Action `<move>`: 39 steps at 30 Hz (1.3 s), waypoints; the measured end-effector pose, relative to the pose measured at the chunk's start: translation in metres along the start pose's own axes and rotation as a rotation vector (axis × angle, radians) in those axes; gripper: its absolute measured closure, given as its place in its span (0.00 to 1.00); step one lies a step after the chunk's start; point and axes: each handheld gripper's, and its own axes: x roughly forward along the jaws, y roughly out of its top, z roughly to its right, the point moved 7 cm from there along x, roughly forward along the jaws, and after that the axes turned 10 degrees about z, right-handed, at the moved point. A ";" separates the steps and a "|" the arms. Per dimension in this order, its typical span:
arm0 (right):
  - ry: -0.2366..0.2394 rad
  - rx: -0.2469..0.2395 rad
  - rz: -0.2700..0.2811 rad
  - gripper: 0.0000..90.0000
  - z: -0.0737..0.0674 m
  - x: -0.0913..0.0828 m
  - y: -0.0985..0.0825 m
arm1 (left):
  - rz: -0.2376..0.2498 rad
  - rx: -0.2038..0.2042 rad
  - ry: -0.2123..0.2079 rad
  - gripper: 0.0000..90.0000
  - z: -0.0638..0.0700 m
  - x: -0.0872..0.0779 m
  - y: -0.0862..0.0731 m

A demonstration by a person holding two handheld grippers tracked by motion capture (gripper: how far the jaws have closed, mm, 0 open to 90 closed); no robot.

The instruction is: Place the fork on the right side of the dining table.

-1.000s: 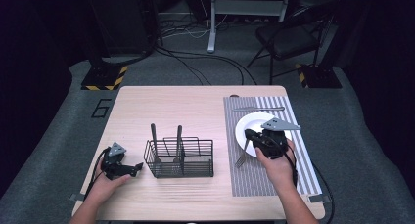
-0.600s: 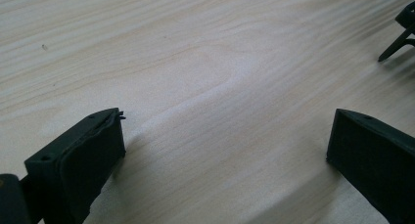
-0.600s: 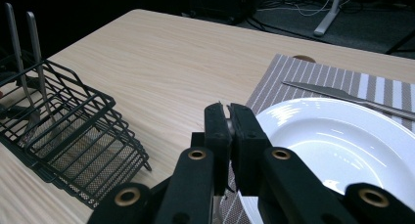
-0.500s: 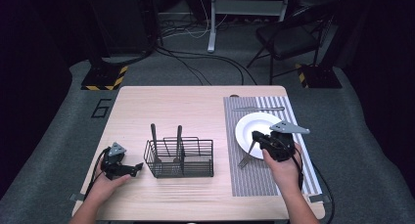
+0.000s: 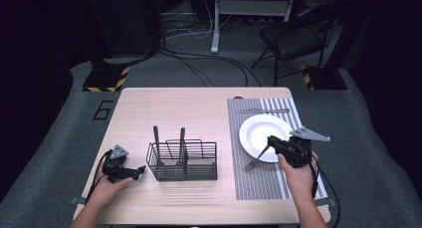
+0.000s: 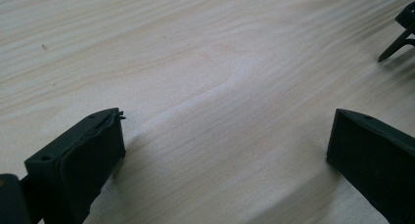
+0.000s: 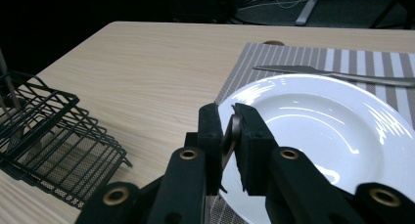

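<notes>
one fork (image 5: 255,160) clamped in right gripper (image 5: 271,141), long axis slanting down-left off white plate (image 5: 255,131); wire caddy (image 5: 183,161) left; left gripper (image 5: 138,172) open, idle.

Open wood left of and behind wire basket (image 5: 182,161), free passage there. Two upright handles (image 5: 156,138) sticking up from basket, blocking low passes over it. Bare strip between basket and striped mat (image 5: 259,180). On mat right of basket: white plate (image 5: 259,129), fork (image 5: 253,163) held low by right gripper (image 5: 271,141); knife (image 5: 263,110) beyond plate.
</notes>
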 end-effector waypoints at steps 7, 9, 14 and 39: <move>-0.023 0.084 0.014 0.88 0.021 -0.011 -0.011 | 0.000 0.000 0.000 0.00 0.000 0.000 0.000; -0.031 0.099 0.017 0.88 0.025 -0.013 -0.015 | 0.000 0.000 0.000 0.00 0.000 0.000 0.000; -0.061 0.136 0.017 0.86 0.040 -0.016 -0.024 | 0.000 0.000 0.001 0.00 0.000 0.000 0.000; -0.116 0.317 0.033 0.84 0.081 -0.027 -0.062 | 0.000 -0.002 0.002 0.00 0.000 0.000 0.000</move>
